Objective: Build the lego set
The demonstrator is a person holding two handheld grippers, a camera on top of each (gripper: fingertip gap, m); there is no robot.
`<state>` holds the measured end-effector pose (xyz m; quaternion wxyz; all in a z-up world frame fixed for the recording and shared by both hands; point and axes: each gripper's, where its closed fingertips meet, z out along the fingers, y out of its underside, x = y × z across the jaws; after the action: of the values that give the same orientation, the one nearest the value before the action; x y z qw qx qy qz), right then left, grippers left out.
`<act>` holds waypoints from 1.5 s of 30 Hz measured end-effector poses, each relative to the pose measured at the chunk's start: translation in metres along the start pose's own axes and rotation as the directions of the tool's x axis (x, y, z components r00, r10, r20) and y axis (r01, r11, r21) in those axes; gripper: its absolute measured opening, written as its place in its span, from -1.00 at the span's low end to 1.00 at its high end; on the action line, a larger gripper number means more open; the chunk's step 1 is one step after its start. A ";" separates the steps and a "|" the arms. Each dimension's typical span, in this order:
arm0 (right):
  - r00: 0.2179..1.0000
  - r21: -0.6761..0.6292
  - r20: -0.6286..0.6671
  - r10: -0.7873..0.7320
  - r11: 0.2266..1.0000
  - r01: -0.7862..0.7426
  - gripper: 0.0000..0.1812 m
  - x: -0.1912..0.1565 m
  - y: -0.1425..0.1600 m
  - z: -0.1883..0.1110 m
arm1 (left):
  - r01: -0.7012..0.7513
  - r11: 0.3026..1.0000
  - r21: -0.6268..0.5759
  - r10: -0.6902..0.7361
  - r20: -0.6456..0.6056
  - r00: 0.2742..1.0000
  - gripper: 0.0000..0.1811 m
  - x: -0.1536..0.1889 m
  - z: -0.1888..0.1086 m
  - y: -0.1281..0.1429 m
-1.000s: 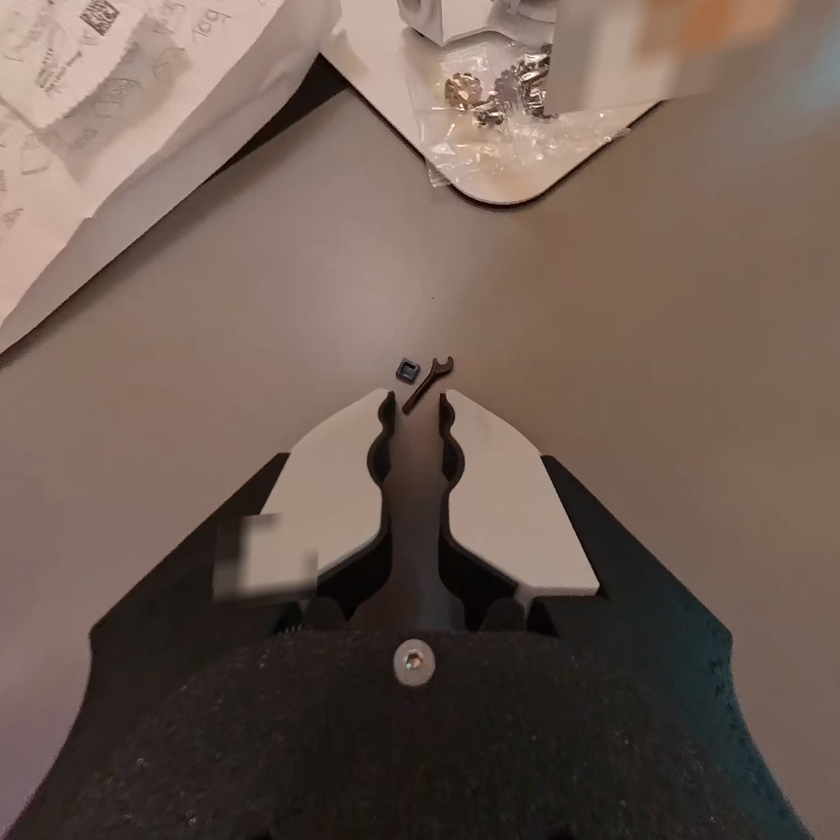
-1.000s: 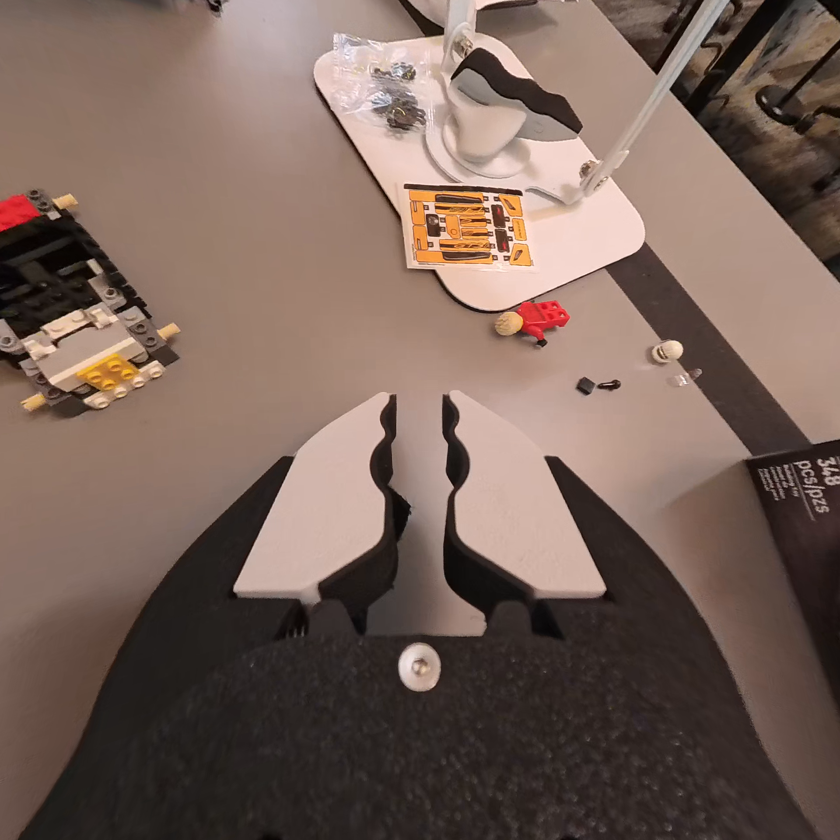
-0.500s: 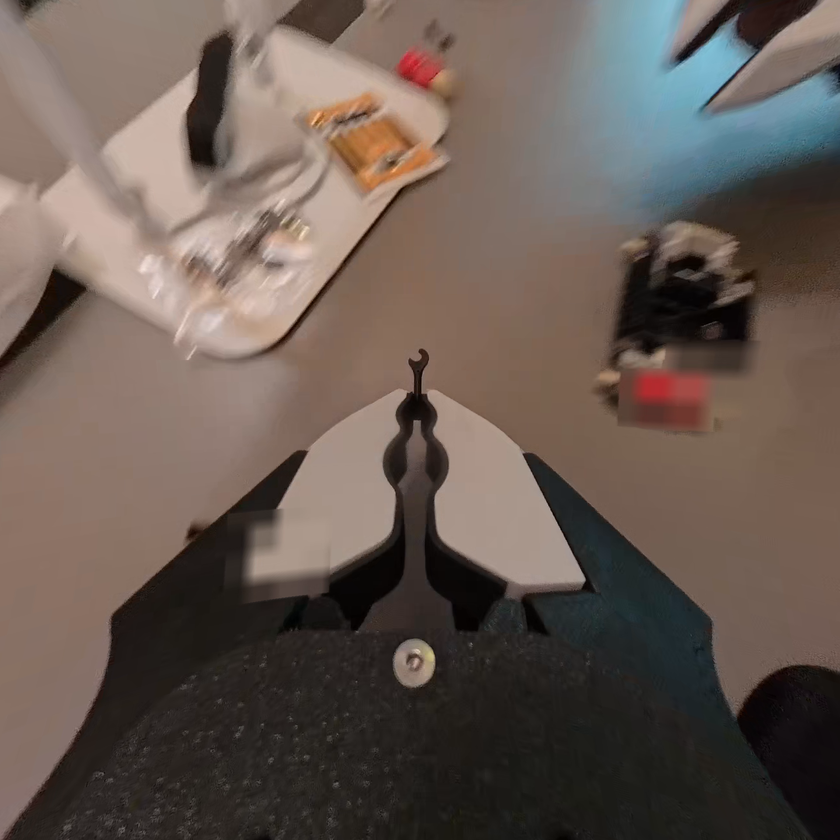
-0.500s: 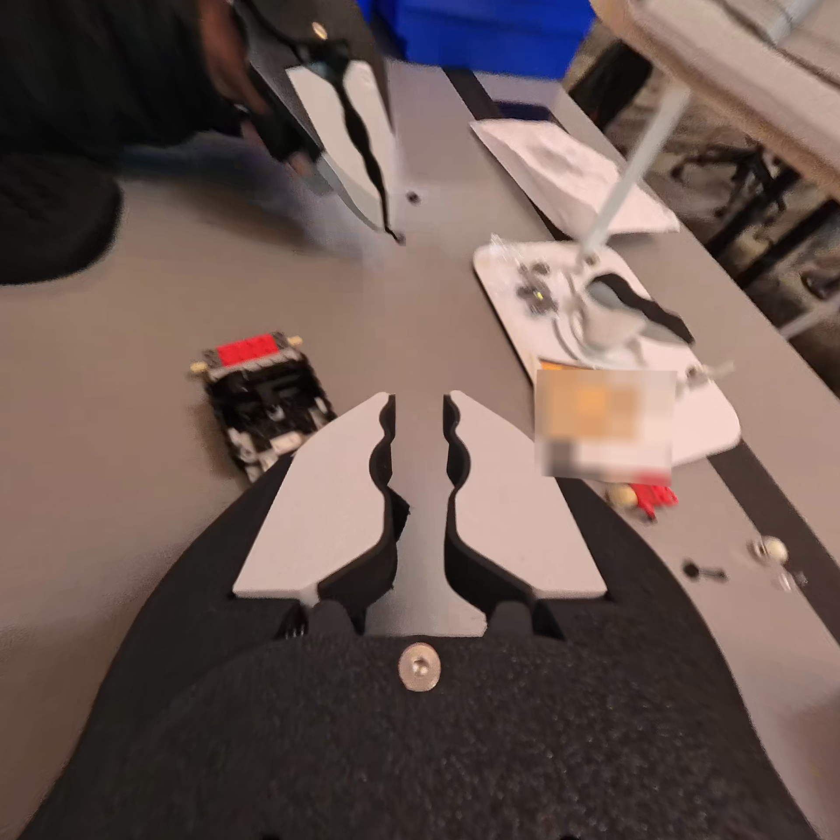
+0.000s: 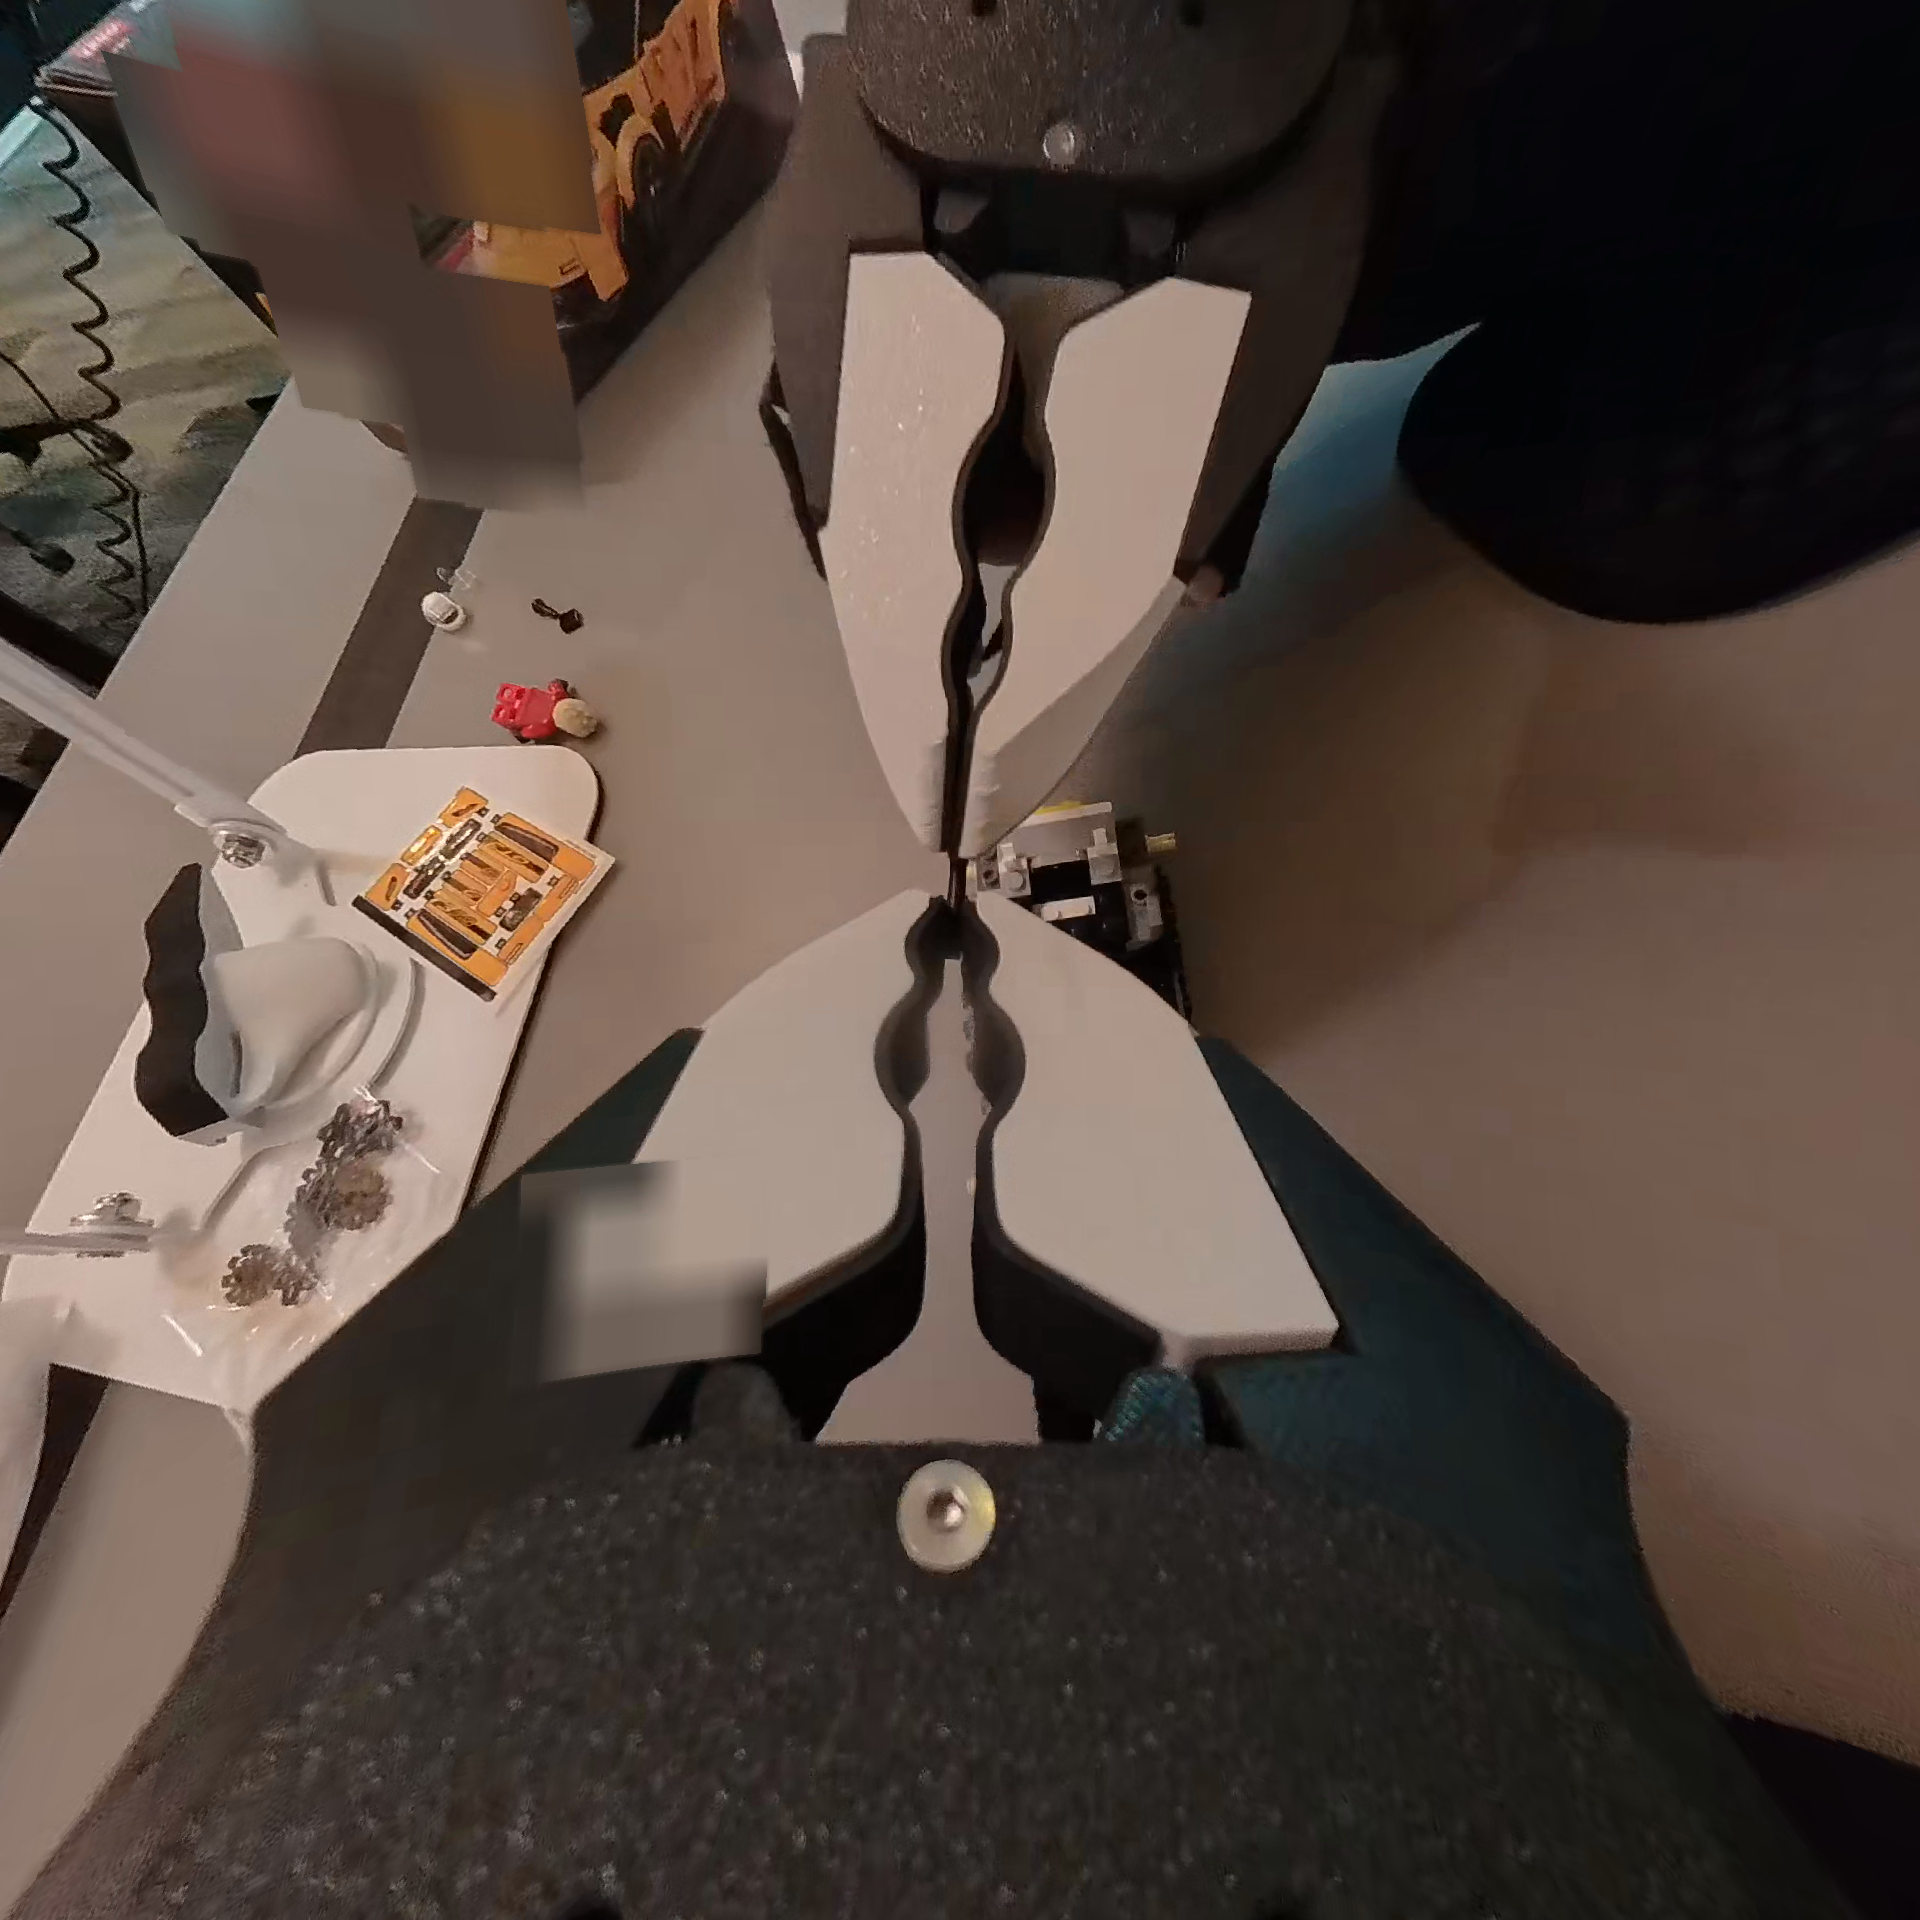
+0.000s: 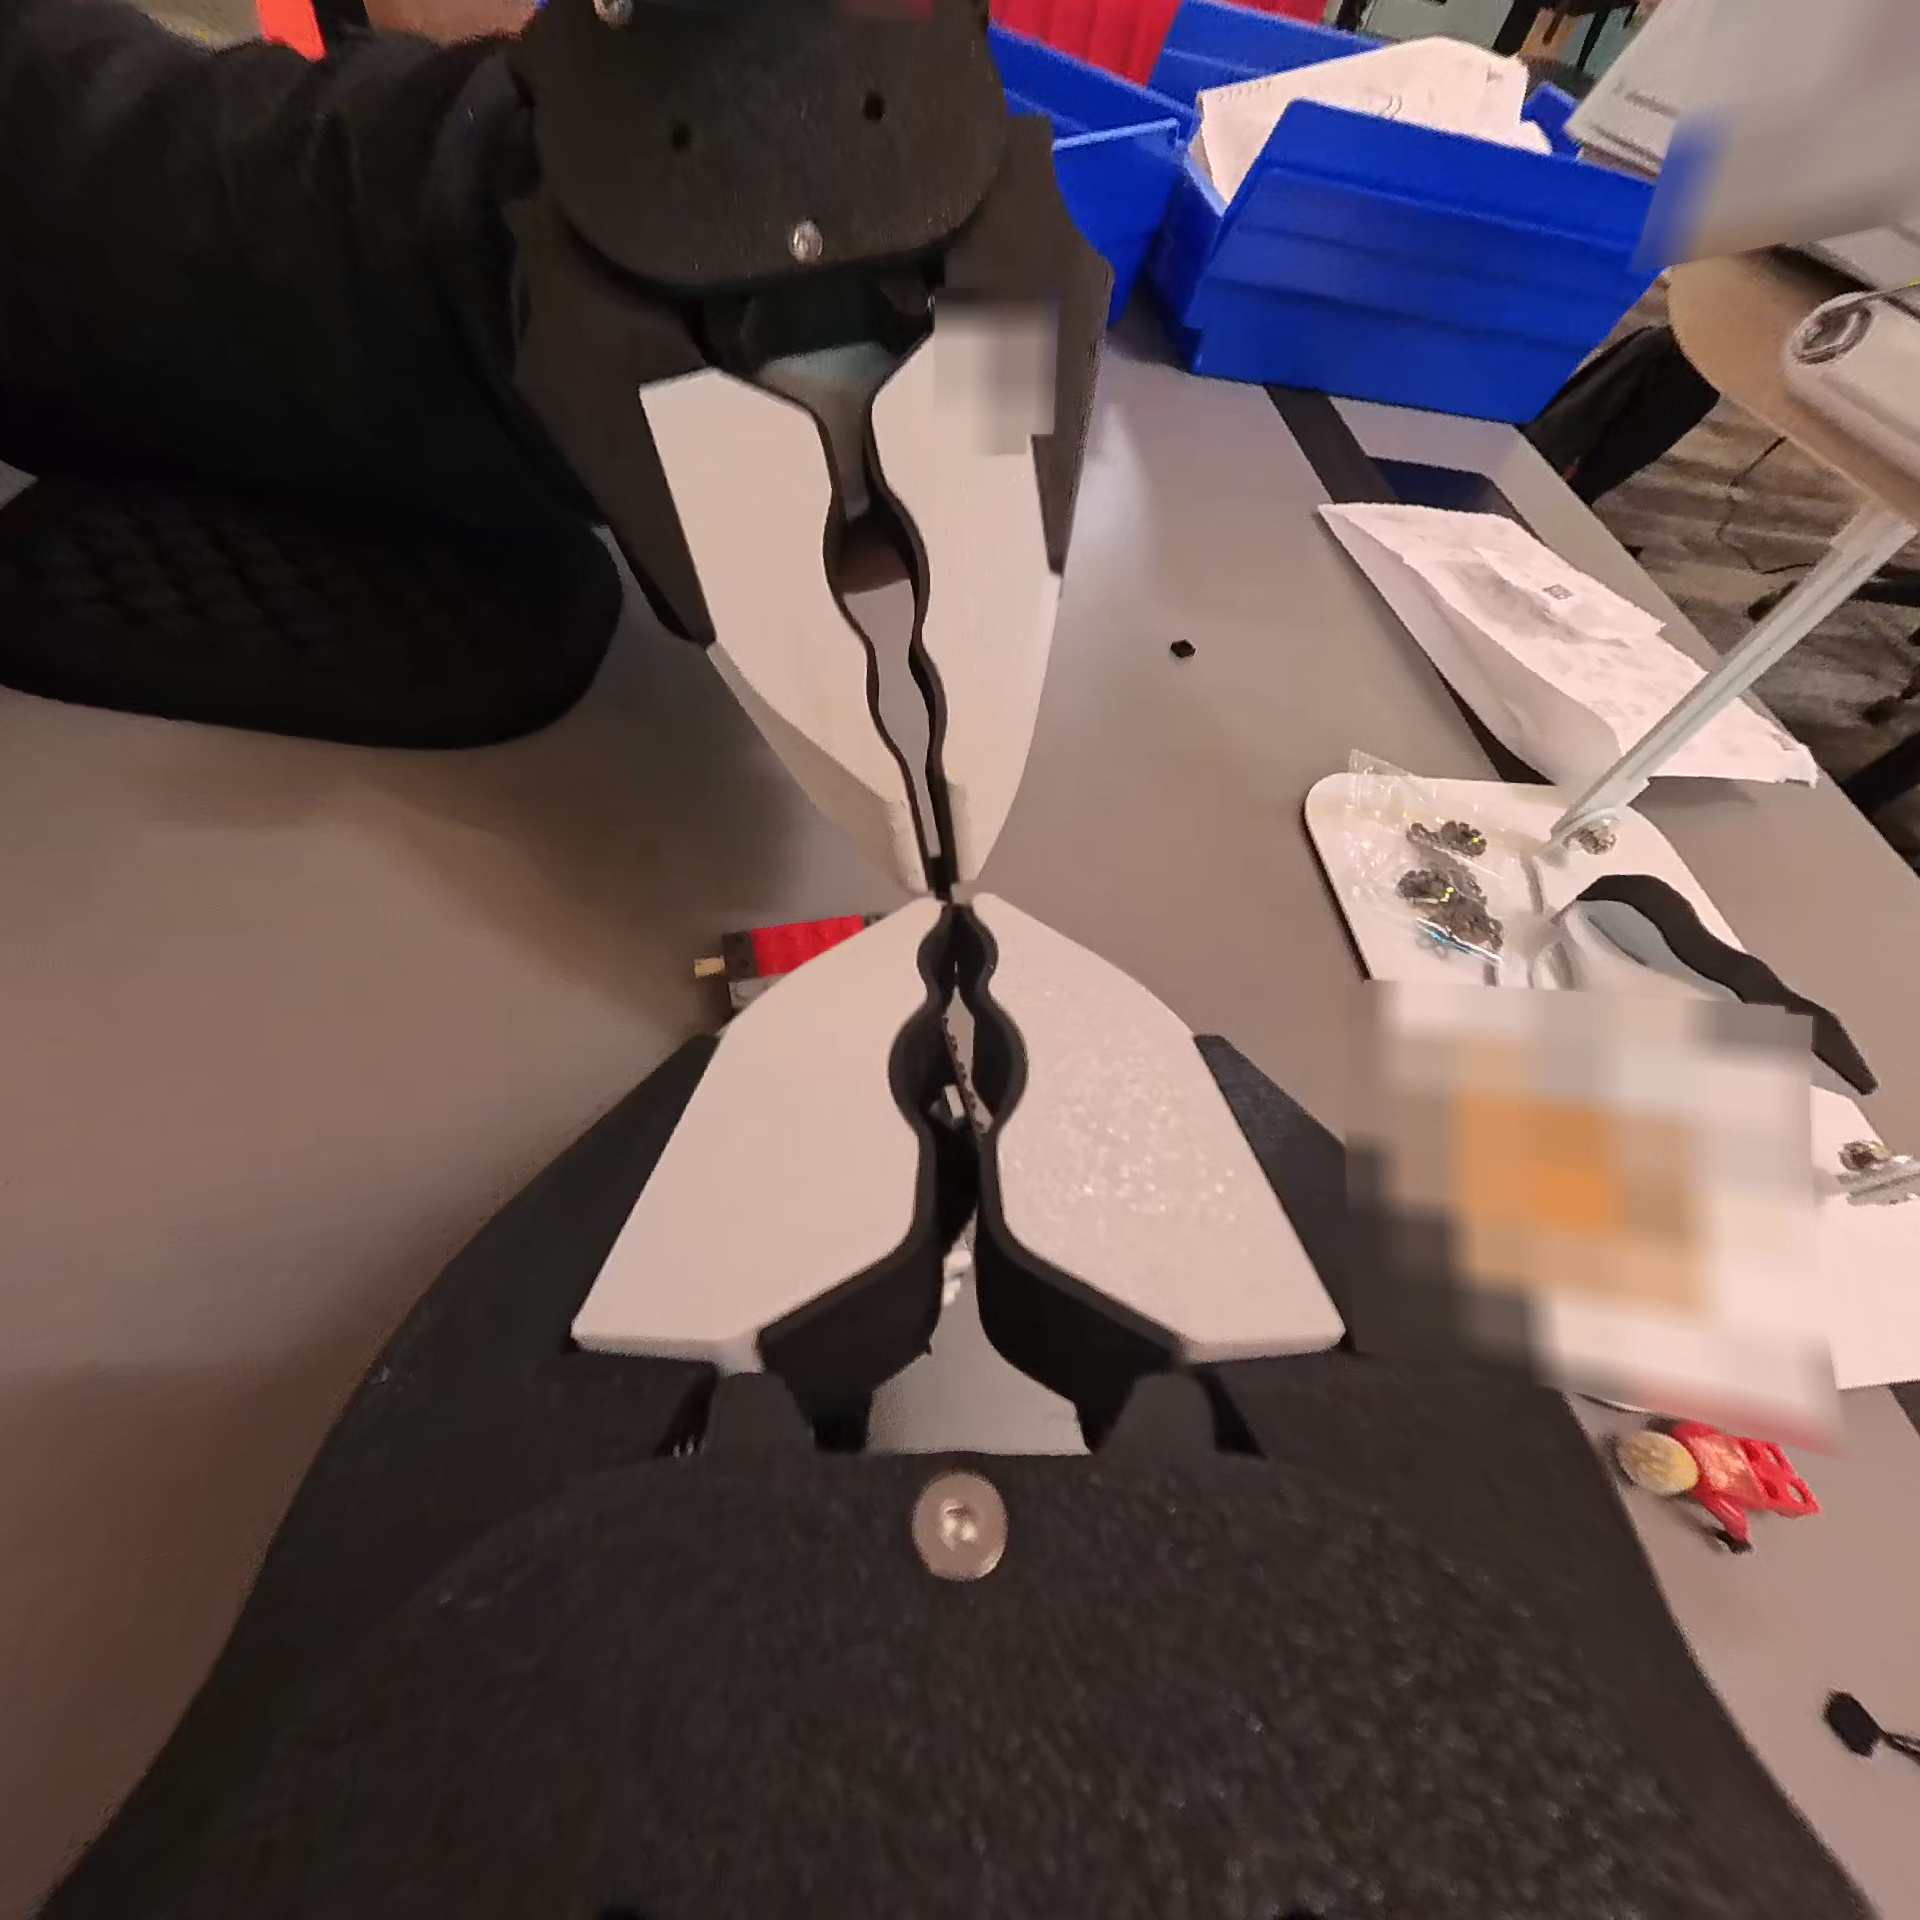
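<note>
Above tabletop [image 5: 1558,935]: left hand-held gripper [image 5: 951,914] and right hand-held gripper [image 6: 948,914] tip to tip, both closed on thin black piece [image 5: 948,881], apparently mid-handover. Below: part-built lego car [image 5: 1081,894], chassis only. Still loose: minifigure [image 5: 545,712], sticker sheet [image 5: 483,888].

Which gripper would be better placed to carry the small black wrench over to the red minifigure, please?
Right, probably. Both the right gripper and left gripper pinch the black wrench tip to tip, but the red minifigure lies just beside the right gripper's body, far from the left one.
</note>
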<state>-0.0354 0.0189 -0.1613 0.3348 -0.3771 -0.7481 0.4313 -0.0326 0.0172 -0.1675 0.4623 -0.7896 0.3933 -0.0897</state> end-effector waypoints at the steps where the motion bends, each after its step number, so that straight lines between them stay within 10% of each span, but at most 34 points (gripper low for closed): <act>1: 1.000 -0.008 -0.001 -0.002 1.000 0.002 -1.00 0.000 0.002 0.000 | 0.007 1.000 0.014 -0.007 -0.001 1.000 -0.97 -0.001 -0.001 -0.001; 18: 1.000 0.000 0.011 -0.006 1.000 0.006 -0.97 0.000 0.005 0.002 | 0.039 0.998 0.052 -0.039 -0.013 0.999 -0.97 -0.003 0.000 -0.002; 21: 0.995 -0.085 -0.101 -0.003 0.996 -0.006 -0.97 0.031 0.027 -0.009 | 0.086 0.995 0.051 -0.089 0.060 0.994 -0.72 -0.025 -0.007 0.008; 31: 0.825 -0.345 -0.542 0.159 0.853 -0.391 -0.97 0.187 0.152 -0.075 | 0.410 0.908 0.083 -0.394 0.502 0.770 -0.75 -0.140 -0.074 0.142; 45: 0.820 -0.218 -0.522 0.237 0.891 -0.397 -0.83 0.170 0.136 -0.089 | 0.498 0.863 -0.080 -0.392 0.515 0.762 -0.65 -0.143 -0.081 0.196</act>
<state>-0.0082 0.2456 -0.2174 0.3673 -0.6417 -0.6259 0.2481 -0.2756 0.0132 -0.2477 0.4236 -0.9018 0.0727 0.0445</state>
